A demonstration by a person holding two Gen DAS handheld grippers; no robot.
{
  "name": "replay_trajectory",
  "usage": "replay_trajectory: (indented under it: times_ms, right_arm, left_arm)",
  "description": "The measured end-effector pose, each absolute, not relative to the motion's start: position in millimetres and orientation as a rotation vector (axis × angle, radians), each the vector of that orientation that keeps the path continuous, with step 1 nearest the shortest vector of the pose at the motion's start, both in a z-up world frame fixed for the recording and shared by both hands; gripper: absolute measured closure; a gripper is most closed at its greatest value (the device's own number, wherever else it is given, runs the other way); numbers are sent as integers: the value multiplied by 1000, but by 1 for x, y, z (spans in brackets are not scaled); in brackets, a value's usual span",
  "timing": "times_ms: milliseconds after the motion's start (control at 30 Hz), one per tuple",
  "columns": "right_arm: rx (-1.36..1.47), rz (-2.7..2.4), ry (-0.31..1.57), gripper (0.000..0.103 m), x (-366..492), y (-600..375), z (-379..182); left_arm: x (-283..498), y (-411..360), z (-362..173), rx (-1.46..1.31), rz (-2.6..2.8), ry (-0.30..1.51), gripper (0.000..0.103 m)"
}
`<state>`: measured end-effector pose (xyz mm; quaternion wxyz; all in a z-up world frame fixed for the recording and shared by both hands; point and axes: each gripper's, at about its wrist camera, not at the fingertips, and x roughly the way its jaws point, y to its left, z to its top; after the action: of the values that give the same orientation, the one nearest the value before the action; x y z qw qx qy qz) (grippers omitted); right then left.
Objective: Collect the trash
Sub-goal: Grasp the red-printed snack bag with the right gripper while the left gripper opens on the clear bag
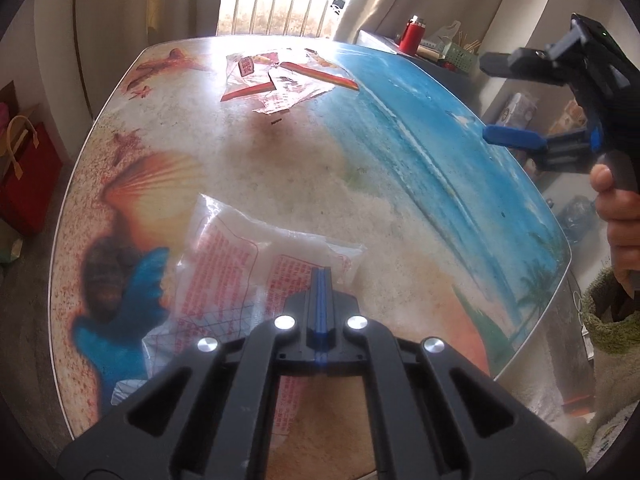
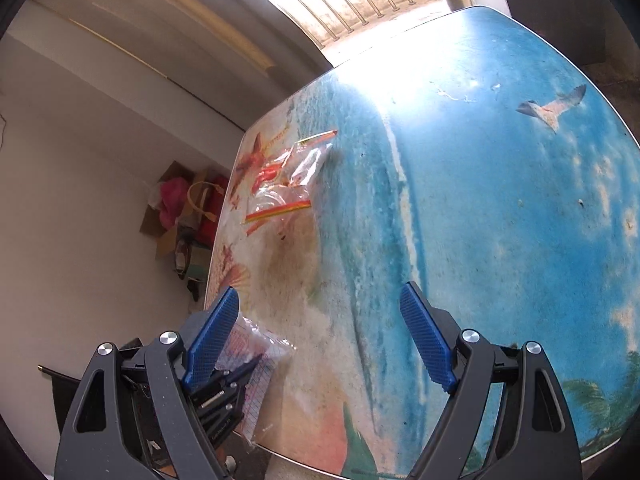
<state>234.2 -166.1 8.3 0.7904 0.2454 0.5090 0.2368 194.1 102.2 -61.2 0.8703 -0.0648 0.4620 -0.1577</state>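
A clear plastic bag with red print point(image 1: 240, 264) lies on the near part of the beach-print table point(image 1: 400, 128). My left gripper point(image 1: 320, 276) is shut, its tips over the bag's right edge; I cannot tell whether it pinches the plastic. The bag also shows in the right wrist view point(image 2: 260, 344), with the left gripper point(image 2: 250, 362) on it. Torn clear wrappers with red and yellow strips point(image 1: 288, 80) lie at the far side; they also show in the right wrist view point(image 2: 288, 180). My right gripper point(image 2: 320, 340) is open and empty above the table; it shows at the right of the left wrist view point(image 1: 496, 100).
A red shopping bag point(image 1: 28, 172) stands on the floor left of the table. A shelf at the back right holds a red canister point(image 1: 412, 36) and a green basket point(image 1: 460, 56). A cardboard box with pink cloth point(image 2: 176, 200) sits by the wall. A window is behind the table.
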Motion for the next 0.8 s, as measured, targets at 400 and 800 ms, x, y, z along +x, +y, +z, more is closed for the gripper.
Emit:
replay_trajectory:
  times_ms: [400, 800]
  right_arm:
    - [493, 451, 1240, 32, 346, -93, -36]
    - [397, 463, 1231, 97, 338, -73, -47]
  left_arm:
    - [191, 108, -62, -164, -327, 973, 103]
    - [189, 105, -62, -153, -322, 971, 103]
